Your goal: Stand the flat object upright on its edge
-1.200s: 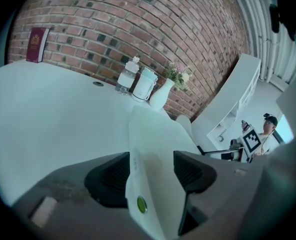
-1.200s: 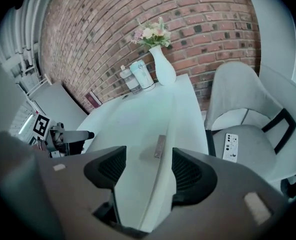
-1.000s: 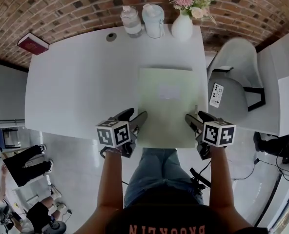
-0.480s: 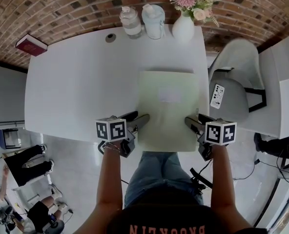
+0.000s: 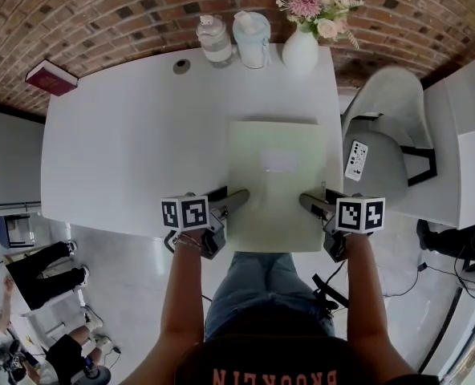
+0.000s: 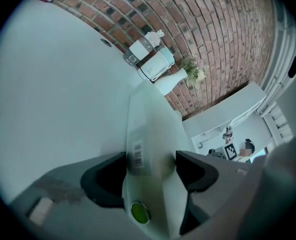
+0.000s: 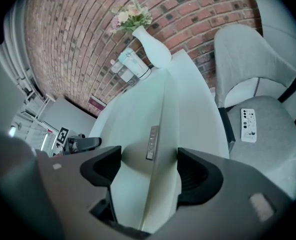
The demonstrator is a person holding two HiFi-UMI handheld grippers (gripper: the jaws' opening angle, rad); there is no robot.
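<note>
Nearest, at 7 o'clock of the flat pale-green box (image 5: 276,191): left gripper (image 5: 229,200), jaws wide and just opened further. Set astride the box's near-left edge, by a barcode label (image 6: 136,154) and a round green sticker (image 6: 139,212). No firm pinch confirmed; pads judged clear of the box or barely brushing it.

At 5 o'clock of the box: right gripper (image 5: 318,204), jaws likewise wide and just opened further. Set astride the near-right edge, beside a small grey label strip (image 7: 151,143). Again judged not clamped.

Box itself: lying flat on the white surface (image 5: 125,151), near end at or just over the surface's near rim, white label (image 5: 279,160) on top. Not yet raised, as far as can be told.

Beyond, at 12 o'clock: white vase with flowers (image 5: 300,46). At 11 o'clock: white jug (image 5: 252,34) and glass jar (image 5: 215,38). At 10 o'clock, far corner: red book (image 5: 53,77). At 3 o'clock, off the surface: grey chair (image 5: 386,111) carrying a remote control (image 5: 355,157).

Step in hand, as judged: taking hold at both near corners ahead of the lift.

Next move: close both pairs of jaws evenly, then raise the near end together, pivoting on the far edge at 12 o'clock. Calls for matched height and pace to avoid twisting. Calls also for a pause at vertical, with a thin edge on a smooth surface liable to slide or topple toward the vase.
</note>
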